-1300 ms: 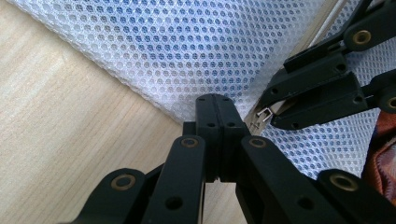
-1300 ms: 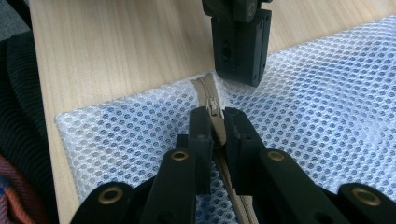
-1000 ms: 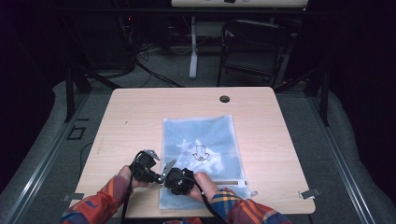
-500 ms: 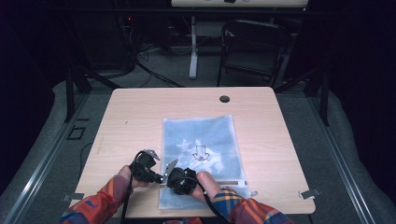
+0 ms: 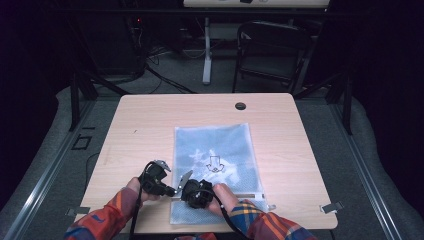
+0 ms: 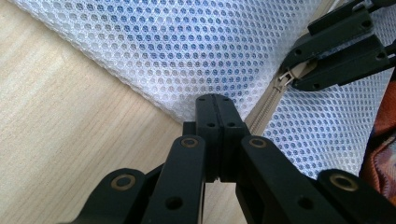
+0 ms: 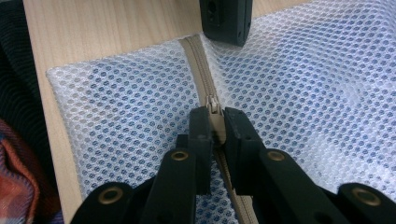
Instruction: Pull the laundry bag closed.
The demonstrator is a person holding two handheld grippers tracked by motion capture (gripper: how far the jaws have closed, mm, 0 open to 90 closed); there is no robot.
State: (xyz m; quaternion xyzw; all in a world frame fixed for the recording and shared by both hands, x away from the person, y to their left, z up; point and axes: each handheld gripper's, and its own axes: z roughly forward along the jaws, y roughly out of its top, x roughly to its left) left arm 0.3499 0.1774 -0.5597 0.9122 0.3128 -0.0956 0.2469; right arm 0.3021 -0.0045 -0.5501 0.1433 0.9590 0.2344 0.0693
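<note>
A white mesh zipper bag [image 5: 215,165] lies flat on the wooden table [image 5: 140,125], its beige zipper [image 7: 198,56] running near one edge. The right gripper [image 7: 215,122] is clamped on the zipper pull [image 7: 213,106]; the left gripper [image 6: 215,103] pinches the bag's mesh edge, jaws fully closed.

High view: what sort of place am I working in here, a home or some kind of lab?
Most likely a lab or recording studio, not a home: a bare wooden table with a cable hole, dark curtained surroundings, cables trailing over grey carpet, and an empty black chair behind.
</note>
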